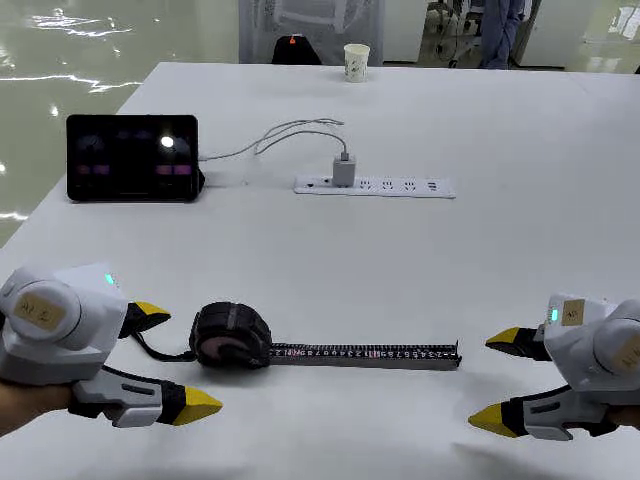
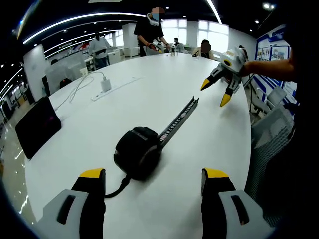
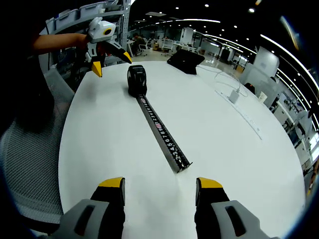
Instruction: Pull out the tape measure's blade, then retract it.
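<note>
While both grippers hang low at the near edge of the big white worktop [image 1: 420, 250], the black round tape measure case [image 1: 231, 335] lies on it at approx 7 o'clock in the head view. Its dark numbered blade [image 1: 365, 353] is out and flat on the worktop, running from the case toward 3 o'clock. A thin black strap [image 1: 158, 352] leaves the case at its 9 o'clock side and heads in btwn the jaws of the left gripper [image 1: 185, 360]. Those jaws are apart, yellow tips pointing at the case, gripping nothing. The case sits just ahead of the tips, no contact seen. In the left gripper view the case lies ahead, centred btwn the two jaws, w/ the blade leading off toward 1 o'clock to the other gripper.

The right gripper [image 1: 488, 382] is at 3 o'clock of the blade's end, near it but apart. Its jaws are spread wide, nothing held. In the right gripper view the blade's tip lies just ahead of and btwn the jaws, blade running off to 11 o'clock to the case.

Farther back, a black rectangular tablet [image 1: 132, 157] is propped up at 10 o'clock, screen mostly dark. A white power strip [image 1: 375, 186] lies at approx 12 o'clock of the blade, w/ a white charger block [image 1: 344, 170] plugged in and a white cable [image 1: 285, 132] looping over to the tablet. A small paper cup [image 1: 356, 62] stands upright at the far edge, 12 o'clock.
</note>
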`<act>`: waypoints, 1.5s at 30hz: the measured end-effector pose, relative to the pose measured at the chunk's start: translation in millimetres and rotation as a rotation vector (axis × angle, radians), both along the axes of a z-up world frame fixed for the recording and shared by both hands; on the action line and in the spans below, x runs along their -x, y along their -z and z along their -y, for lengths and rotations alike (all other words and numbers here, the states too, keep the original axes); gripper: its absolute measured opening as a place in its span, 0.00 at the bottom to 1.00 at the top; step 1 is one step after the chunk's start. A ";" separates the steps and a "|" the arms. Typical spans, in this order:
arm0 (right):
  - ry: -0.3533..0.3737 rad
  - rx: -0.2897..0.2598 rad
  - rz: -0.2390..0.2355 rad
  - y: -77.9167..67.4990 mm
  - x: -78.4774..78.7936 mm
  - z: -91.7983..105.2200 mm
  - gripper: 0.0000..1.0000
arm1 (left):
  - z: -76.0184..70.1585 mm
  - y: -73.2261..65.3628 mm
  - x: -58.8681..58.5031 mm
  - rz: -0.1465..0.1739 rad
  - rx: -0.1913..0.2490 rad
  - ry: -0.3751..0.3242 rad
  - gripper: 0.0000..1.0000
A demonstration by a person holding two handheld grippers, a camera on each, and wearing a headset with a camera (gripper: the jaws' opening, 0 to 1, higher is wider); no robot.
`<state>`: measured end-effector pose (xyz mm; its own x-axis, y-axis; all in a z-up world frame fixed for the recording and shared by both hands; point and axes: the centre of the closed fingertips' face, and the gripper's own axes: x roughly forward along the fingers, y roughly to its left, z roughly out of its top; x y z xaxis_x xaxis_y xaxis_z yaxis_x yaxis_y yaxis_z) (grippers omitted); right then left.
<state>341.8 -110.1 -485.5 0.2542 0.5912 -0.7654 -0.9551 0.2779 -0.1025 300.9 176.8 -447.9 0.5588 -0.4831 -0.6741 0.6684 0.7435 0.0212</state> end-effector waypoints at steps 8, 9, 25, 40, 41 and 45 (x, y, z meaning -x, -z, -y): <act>0.064 -0.054 -0.006 -8.2 11.3 -5.7 0.63 | 7.0 -3.2 5.9 0.027 0.044 -0.064 0.80; 0.075 -0.064 -0.007 -9.3 12.8 -6.9 0.64 | 8.0 -4.3 6.7 0.033 0.051 -0.073 0.81; 0.207 -0.138 -0.011 -18.3 29.2 -13.0 0.77 | 15.2 -9.7 24.8 0.058 0.083 -0.159 0.86; 0.301 -0.198 -0.020 -24.5 41.3 -19.5 0.89 | 22.9 -16.2 40.4 0.085 0.116 -0.227 0.91; 0.310 -0.200 -0.023 -24.3 42.8 -20.5 0.91 | 25.0 -16.7 41.8 0.086 0.121 -0.231 0.92; 0.318 -0.207 -0.022 -24.0 47.2 -23.4 0.94 | 27.5 -17.3 44.1 0.093 0.131 -0.251 0.95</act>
